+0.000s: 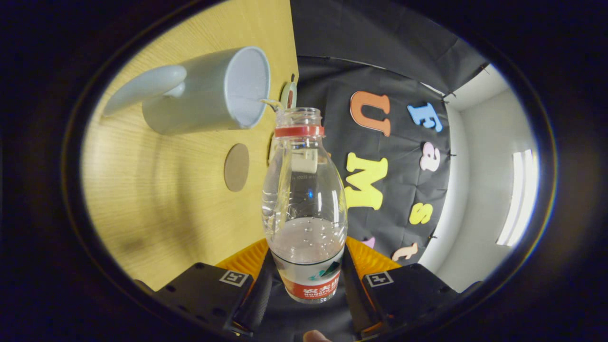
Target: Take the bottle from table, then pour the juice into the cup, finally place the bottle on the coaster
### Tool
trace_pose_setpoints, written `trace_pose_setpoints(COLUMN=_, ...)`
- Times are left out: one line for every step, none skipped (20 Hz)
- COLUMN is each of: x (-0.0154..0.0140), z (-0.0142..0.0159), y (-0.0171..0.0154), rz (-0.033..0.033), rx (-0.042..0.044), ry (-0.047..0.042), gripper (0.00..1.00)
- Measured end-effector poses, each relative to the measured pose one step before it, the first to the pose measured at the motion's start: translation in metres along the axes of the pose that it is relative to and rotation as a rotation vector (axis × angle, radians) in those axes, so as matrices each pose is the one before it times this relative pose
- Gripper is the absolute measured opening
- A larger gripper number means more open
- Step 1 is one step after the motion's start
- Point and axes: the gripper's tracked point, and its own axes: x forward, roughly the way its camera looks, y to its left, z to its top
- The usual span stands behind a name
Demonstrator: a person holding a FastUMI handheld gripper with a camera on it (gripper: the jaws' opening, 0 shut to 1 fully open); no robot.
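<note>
1. Table (156, 209): pale wood-grain surface, flat and matt, seen turned on its side because of the tilt of the gripper; carries the cup and the coaster.
2. Cup (209, 92): grey mug, smooth glazed look, cylindrical with a pale curved handle; mouth facing the bottle neck, pale interior. Standing on the table, beyond the fingers.
3. Bottle (304, 199): clear thin-walled plastic, ribbed shoulder, red ring under an uncapped neck, printed label band at the base. Held between the fingers, tipped toward the cup with the mouth just beside the rim; a thin clear stream visible from mouth to cup interior. Remaining liquid pooled near the label end, pinkish and bubbly; most of the body empty.
4. Gripper (306, 280): both fingers closed against the label end of the bottle, one on each side, ridged pads pressed to the plastic; square markers on the finger housings.
5. Coaster (236, 167): thin brown disc, flat on the table, well apart from the cup and nearer the fingers than the cup.
6. Step in hand, as judged: pouring, second of three. Little liquid left, so end of pour probably close.
7. Next move, as judged: return of the bottle to upright without slackening grip, then transfer across to the coaster, base centred on the disc before release. Thin wall liable to flex under squeeze; light, nearly empty bottle easy to topple on set-down.
</note>
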Motion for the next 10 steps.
trace_pose_setpoints(x=0.0003, z=-0.00032, y=-0.00203, rz=-0.00321, rx=-0.00775, ry=-0.0001, gripper=0.75)
trace_pose_setpoints(x=-0.00061, z=-0.00045, y=-0.00206, rz=-0.00267, rx=-0.00252, ry=-0.00079, gripper=0.75)
trace_pose_setpoints(x=-0.00035, z=0.00064, y=-0.00148, rz=-0.00237, rx=-0.00222, ry=-0.00071, gripper=0.75)
trace_pose_setpoints(x=-0.00059, z=0.00013, y=-0.00228, rz=-0.00301, rx=-0.00389, ry=-0.00091, gripper=0.75)
trace_pose_setpoints(x=-0.00005, z=0.00028, y=-0.00192, rz=-0.00396, rx=-0.00357, ry=-0.00182, gripper=0.75)
trace_pose_setpoints(x=-0.00036, z=-0.00038, y=-0.00197, rz=-0.00229, rx=-0.00219, ry=0.00094, gripper=0.74)
trace_pose_setpoints(x=0.00076, z=-0.00011, y=-0.00047, rz=-0.00016, rx=-0.00123, ry=0.00033, gripper=0.74)
trace_pose_setpoints(x=-0.00047, z=-0.00041, y=-0.00159, rz=-0.00199, rx=-0.00354, ry=0.00128, gripper=0.75)
trace_pose_setpoints(x=-0.00013, z=0.0001, y=-0.00189, rz=-0.00258, rx=-0.005, ry=-0.00013, gripper=0.74)
trace_pose_setpoints(x=-0.00115, z=-0.00024, y=-0.00158, rz=-0.00195, rx=-0.00404, ry=-0.0003, gripper=0.74)
